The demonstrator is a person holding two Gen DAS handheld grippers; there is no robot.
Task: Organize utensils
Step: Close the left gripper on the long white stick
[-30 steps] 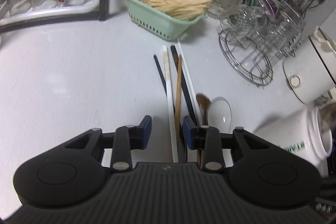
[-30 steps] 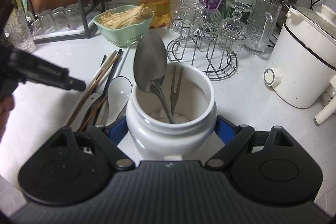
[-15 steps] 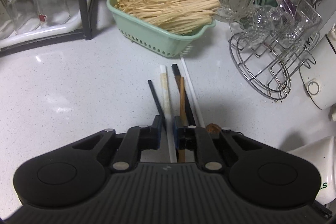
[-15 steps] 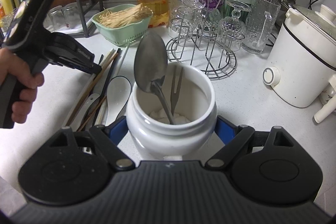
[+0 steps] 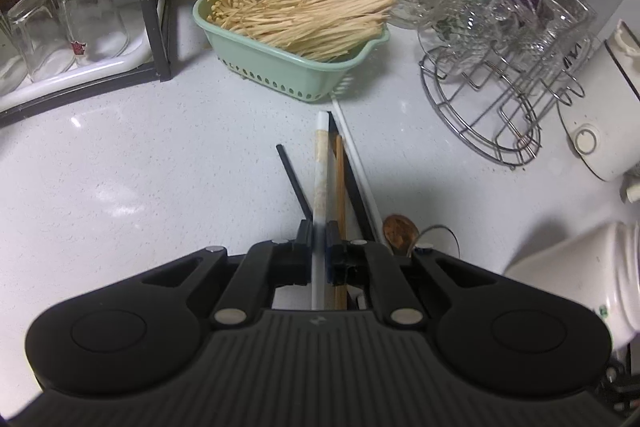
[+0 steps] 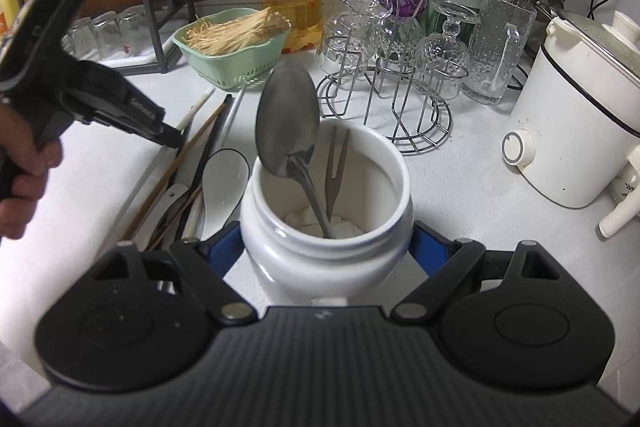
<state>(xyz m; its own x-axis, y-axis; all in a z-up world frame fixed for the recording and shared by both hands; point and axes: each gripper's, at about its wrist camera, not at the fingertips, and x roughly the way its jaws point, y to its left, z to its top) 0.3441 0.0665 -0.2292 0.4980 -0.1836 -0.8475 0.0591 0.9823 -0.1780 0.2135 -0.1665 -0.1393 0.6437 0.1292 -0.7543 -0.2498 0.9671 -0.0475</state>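
The left gripper [image 5: 319, 241] is closing its jaws, wide apart a second ago, onto the white chopstick [image 5: 320, 183], lying in the pile on the counter [image 5: 140, 167]; the pickup looks nearly secured. Beyond, the right gripper [image 6: 326, 247] stays clamped around the white jar [image 6: 326, 251], holding spoon [image 6: 287, 125] and fork [image 6: 335, 171]

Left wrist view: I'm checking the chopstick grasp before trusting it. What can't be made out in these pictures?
- Left wrist: the white chopstick lower end, hidden under the left gripper, whose jaws are closing on it.
- Left wrist: the brown spoon handle, behind the gripper body.
- Right wrist: the white jar base, covered by the right gripper.
- Right wrist: the jar's white contents, too indistinct to identify.
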